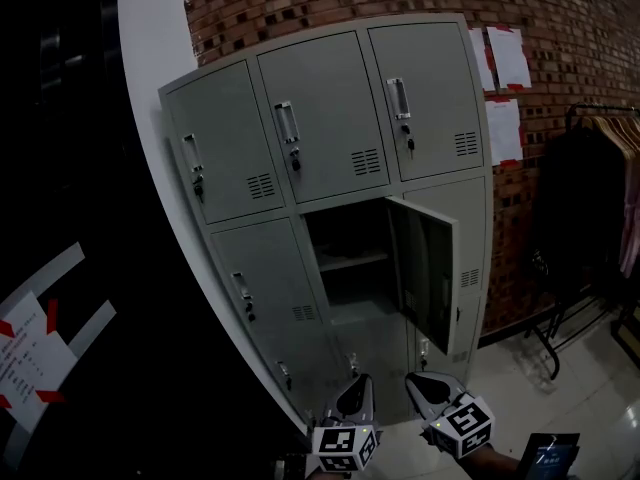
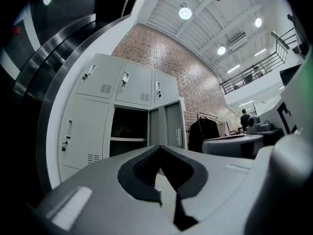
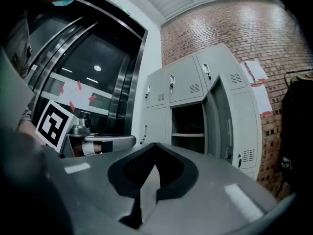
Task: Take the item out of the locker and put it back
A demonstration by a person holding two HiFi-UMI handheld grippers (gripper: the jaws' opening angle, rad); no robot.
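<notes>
A grey bank of lockers (image 1: 330, 138) stands against the brick wall. The lower middle compartment (image 1: 352, 278) is open, its door (image 1: 428, 268) swung out to the right. A shelf (image 1: 350, 261) divides the dark inside; I can make out no item there for certain. Both grippers are low in the head view, well short of the lockers. My left gripper (image 1: 360, 382) is shut and empty, with its jaws pointing at the open compartment (image 2: 128, 131). Beside it, my right gripper (image 1: 416, 378) is shut with nothing between its jaws, facing the same opening (image 3: 188, 124).
A rack of hanging clothes (image 1: 600, 198) stands right of the lockers. Paper sheets (image 1: 503, 78) are taped to the brick wall. A white column (image 1: 150, 48) and a dark glass front (image 1: 60, 218) lie to the left. A dark device (image 1: 550, 456) shows at bottom right. A person (image 2: 243, 117) stands far off.
</notes>
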